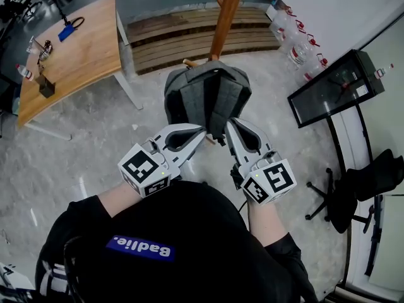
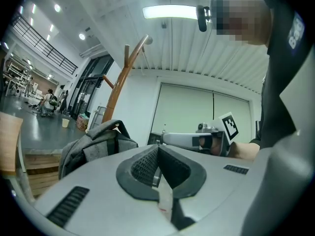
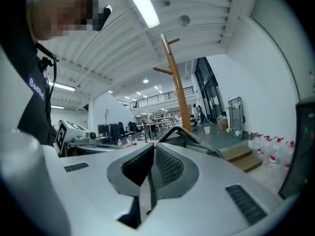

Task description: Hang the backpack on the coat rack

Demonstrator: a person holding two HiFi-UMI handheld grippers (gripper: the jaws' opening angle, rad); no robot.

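Observation:
A grey backpack (image 1: 205, 90) hangs against the wooden coat rack pole (image 1: 226, 17), its shoulder straps facing me. My left gripper (image 1: 201, 132) meets its lower edge from the left, and my right gripper (image 1: 228, 125) meets it from the right. In the left gripper view the jaws (image 2: 157, 173) are shut with a thin pale strap pinched between the pads, and the backpack (image 2: 93, 141) bulges to the left. In the right gripper view the jaws (image 3: 151, 166) are shut on a thin dark strap. The backpack's top handle (image 3: 194, 136) and the rack (image 3: 176, 92) rise beyond.
A wooden table (image 1: 76, 49) stands at the back left and a slatted wooden platform (image 1: 189, 36) lies behind the rack. Water bottles (image 1: 297, 43) line the right wall. A black screen on a stand (image 1: 334, 84) and an office chair (image 1: 353, 188) are at the right.

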